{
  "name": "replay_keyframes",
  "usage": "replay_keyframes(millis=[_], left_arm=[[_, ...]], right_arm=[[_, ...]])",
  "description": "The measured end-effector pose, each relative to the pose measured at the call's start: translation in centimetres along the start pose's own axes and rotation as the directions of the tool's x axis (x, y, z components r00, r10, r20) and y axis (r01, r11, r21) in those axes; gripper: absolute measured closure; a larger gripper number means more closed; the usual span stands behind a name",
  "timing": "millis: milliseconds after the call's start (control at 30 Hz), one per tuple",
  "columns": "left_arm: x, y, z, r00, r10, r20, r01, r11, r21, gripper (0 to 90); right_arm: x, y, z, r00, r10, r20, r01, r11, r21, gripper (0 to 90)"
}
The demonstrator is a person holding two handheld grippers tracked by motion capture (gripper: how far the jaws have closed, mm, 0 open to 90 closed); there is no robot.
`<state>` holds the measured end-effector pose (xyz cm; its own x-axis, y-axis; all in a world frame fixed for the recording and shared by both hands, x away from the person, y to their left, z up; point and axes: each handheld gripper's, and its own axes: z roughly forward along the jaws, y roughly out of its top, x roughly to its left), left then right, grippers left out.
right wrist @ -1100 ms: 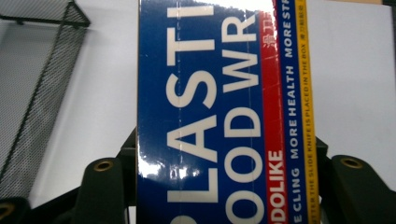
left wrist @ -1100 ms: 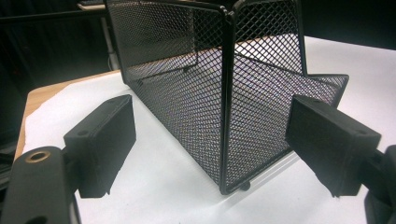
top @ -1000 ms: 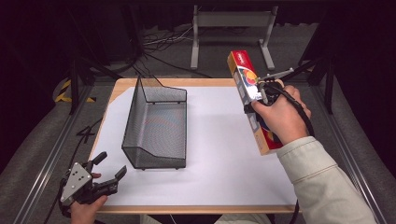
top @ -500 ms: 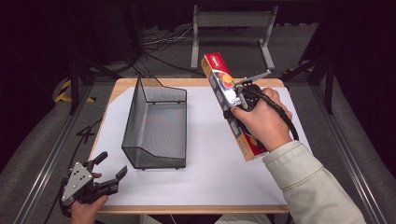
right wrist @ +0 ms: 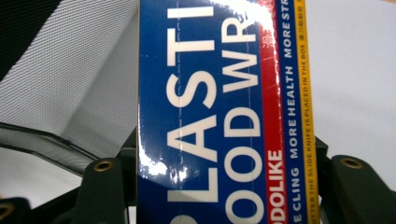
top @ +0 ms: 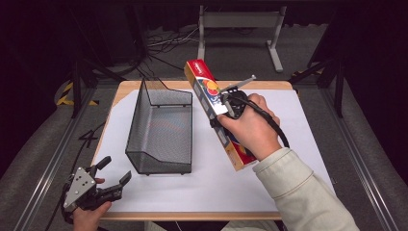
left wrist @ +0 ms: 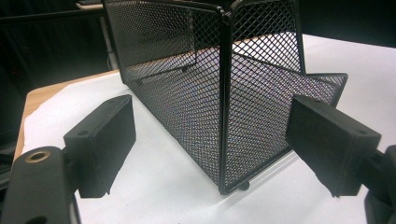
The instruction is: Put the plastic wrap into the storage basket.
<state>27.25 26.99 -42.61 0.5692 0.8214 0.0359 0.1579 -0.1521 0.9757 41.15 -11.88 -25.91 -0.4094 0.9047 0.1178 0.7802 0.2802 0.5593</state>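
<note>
A long plastic-wrap box (top: 215,113), red and blue with white lettering (right wrist: 219,112), is held in the air by my right gripper (top: 226,107), which is shut on its middle. The box slants over the table, its far end near the right wall of a black wire-mesh basket (top: 159,127). The basket stands on the white table sheet (top: 288,139) with nothing inside it. My left gripper (top: 111,172) rests at the table's front left corner, open, with nothing between its jaws. Its view looks at the basket's near corner (left wrist: 224,116).
The wooden table edge (top: 192,215) runs along the front. A metal stand (top: 240,21) and cables (top: 159,45) lie on the floor beyond the table. Bare white sheet spreads to the right of the box and in front of the basket.
My right gripper has carried the box leftward, from the table's right side toward the basket. The left gripper has stayed in place.
</note>
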Motion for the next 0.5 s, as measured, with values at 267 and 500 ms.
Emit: replay_keyframes(millis=[267, 500], left_arm=[[0.1, 0.0, 0.0, 1.0, 0.002, 0.005, -0.002, 1.0, -0.005, 17.0], [0.1, 0.0, -0.1, 1.0, -0.001, 0.008, 0.001, 1.0, -0.008, 17.0]], right_arm=[[2.6, 0.6, 1.5, 0.9984, -0.034, -0.045, 0.035, 0.999, 0.023, 40.3], [4.5, 1.3, 2.9, 0.9969, -0.048, -0.062, 0.05, 0.998, 0.032, 40.3]])
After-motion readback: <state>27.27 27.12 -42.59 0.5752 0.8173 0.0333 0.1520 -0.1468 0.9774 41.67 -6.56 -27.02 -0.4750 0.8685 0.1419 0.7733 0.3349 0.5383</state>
